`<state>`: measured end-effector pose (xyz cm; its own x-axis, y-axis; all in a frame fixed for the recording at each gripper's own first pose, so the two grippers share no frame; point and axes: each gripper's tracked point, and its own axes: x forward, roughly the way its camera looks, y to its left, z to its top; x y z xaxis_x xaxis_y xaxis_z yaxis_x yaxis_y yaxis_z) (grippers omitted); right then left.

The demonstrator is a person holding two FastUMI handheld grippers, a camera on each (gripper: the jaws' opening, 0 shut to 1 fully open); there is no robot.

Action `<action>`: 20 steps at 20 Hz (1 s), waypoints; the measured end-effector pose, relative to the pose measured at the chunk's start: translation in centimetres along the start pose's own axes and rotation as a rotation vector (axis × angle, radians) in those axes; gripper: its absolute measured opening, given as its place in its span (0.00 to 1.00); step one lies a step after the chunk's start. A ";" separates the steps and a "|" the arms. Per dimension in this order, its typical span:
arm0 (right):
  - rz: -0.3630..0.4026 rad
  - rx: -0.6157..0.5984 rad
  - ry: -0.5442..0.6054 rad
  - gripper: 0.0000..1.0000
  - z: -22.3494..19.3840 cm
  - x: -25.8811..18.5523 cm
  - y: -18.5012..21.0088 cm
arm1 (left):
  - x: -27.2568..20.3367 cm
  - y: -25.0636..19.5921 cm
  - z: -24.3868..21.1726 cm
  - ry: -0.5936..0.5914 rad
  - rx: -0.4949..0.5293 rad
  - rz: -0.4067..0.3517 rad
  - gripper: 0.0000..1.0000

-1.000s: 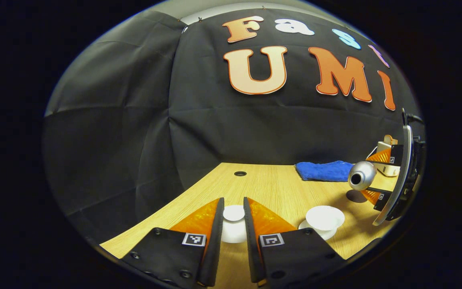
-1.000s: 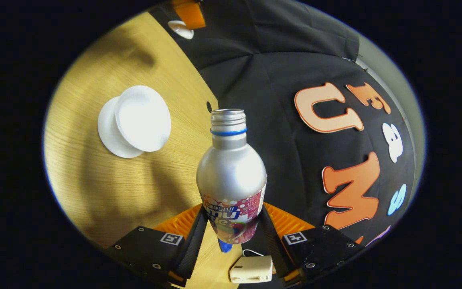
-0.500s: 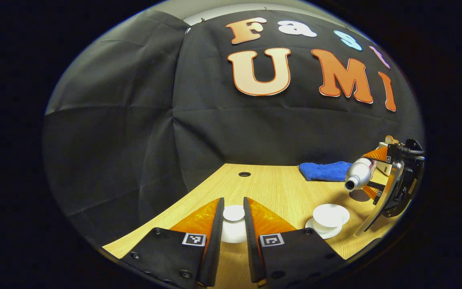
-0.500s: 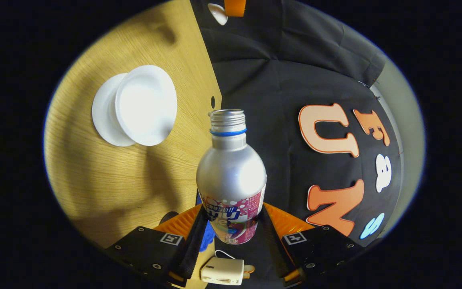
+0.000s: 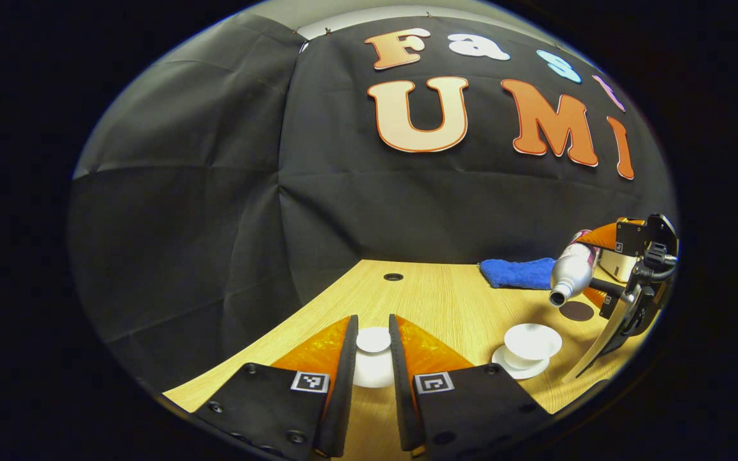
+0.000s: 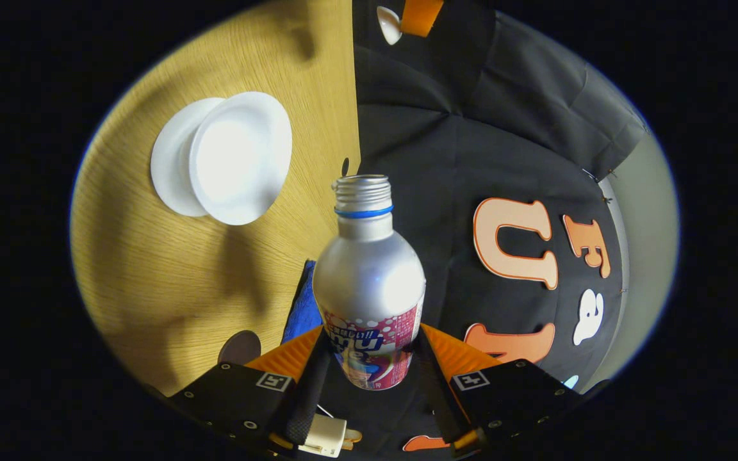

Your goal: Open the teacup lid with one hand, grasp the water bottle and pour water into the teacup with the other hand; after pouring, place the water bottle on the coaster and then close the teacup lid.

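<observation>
The left gripper [image 5: 373, 342] is closed on the white teacup lid [image 5: 373, 339], held above the wooden table [image 5: 433, 301]. Right of it, the open teacup [image 5: 531, 341] sits on its saucer [image 5: 516, 370]. Farther right, the right gripper [image 6: 369, 358] clamps the tilted water bottle [image 6: 369, 282], mouth down over the teacup.

One lid [image 5: 373, 340] is sitting between the near gripper's fingers. One cup [image 5: 531, 342] is resting on one saucer [image 5: 515, 370], off to that gripper's right. One bottle [image 6: 369, 282] is sitting in the other gripper. One blue cloth [image 5: 517, 273] and one dark round coaster [image 5: 576, 311] are lying beyond the cup. One small white box [image 6: 324, 435] is showing beneath the bottle.
</observation>
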<state>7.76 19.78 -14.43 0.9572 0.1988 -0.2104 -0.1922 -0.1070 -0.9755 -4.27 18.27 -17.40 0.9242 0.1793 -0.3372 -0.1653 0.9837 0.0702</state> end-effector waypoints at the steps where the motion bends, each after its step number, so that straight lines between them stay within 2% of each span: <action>1: 0.000 -0.010 -0.004 0.76 0.0 0.0 -0.1 | 0.0 0.1 0.0 0.000 0.000 0.001 0.35; 8: -0.025 -0.106 -0.018 0.76 0.1 0.3 -1.2 | -0.1 0.1 0.5 -0.008 -0.001 -0.005 0.35; 9: -0.031 -0.119 -0.018 0.76 0.0 0.4 -1.4 | -0.2 0.0 0.5 -0.005 -0.001 -0.007 0.31; 10: -0.034 -0.129 -0.022 0.76 0.0 0.4 -1.5 | -0.2 0.1 0.5 -0.006 0.002 -0.008 0.35; 12: -0.046 -0.138 -0.021 0.76 -0.3 0.7 -1.8 | -0.2 0.3 0.8 -0.010 0.008 -0.004 0.34; 13: -0.056 -0.143 -0.018 0.72 -0.5 0.8 -2.2 | -0.2 0.3 0.9 -0.014 0.008 -0.003 0.35; 14: -0.065 -0.146 -0.017 0.76 -0.7 0.8 -2.7 | -0.3 0.3 1.0 -0.015 0.008 -0.004 0.31; 15: -0.074 -0.147 -0.015 0.76 -1.0 0.8 -3.3 | -0.3 0.2 1.0 -0.015 0.008 -0.006 0.34; 19: -0.101 -0.166 -0.012 0.76 -1.3 1.0 -4.4 | -0.2 0.1 1.1 -0.013 0.009 -0.007 0.31; 20: -0.102 -0.168 -0.012 0.76 -1.3 1.0 -4.5 | -0.3 0.1 1.2 -0.016 0.009 -0.009 0.35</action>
<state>9.89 19.17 -10.20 0.9671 0.2281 -0.1125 -0.0544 -0.2466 -0.9676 -4.12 18.26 -16.19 0.9310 0.1698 -0.3232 -0.1536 0.9853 0.0754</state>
